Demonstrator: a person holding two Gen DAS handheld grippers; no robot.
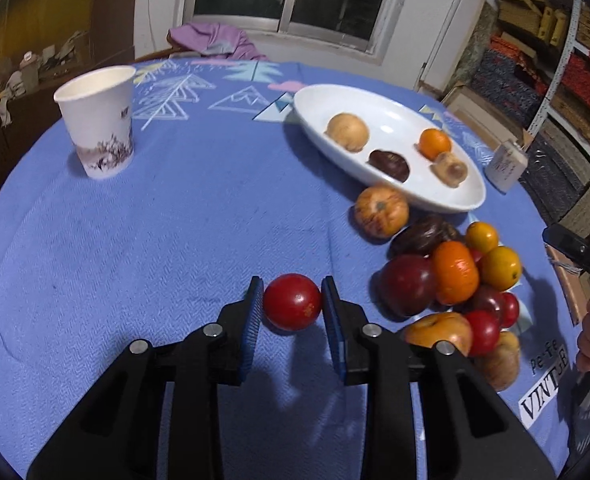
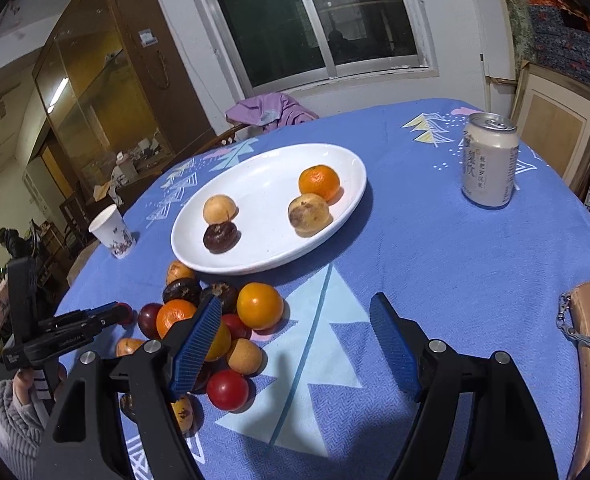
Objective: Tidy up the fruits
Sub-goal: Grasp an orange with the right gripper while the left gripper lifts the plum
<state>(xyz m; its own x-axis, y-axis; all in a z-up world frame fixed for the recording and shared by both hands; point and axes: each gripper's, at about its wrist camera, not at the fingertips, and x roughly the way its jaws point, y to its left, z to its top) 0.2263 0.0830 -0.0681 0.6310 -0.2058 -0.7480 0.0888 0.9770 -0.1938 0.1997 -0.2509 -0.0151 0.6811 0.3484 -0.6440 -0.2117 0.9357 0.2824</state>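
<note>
From the left wrist, the left gripper (image 1: 292, 304) is clamping its ribbed blue pads onto a smooth, glossy red fruit (image 1: 292, 301), just left of the fruit pile (image 1: 451, 280) on the woven blue tablecloth (image 1: 155, 240). A shallow oval white plate (image 1: 335, 96) is carrying four round fruits, and a printed paper cup (image 1: 97, 120) is standing well to the left.

From the right wrist, the right gripper (image 2: 295, 344) is holding its jaws wide with nothing between them, over the cloth beside the pile (image 2: 215, 328). A cylindrical metal can (image 2: 489, 160) is standing right of the plate (image 2: 255, 264).
</note>
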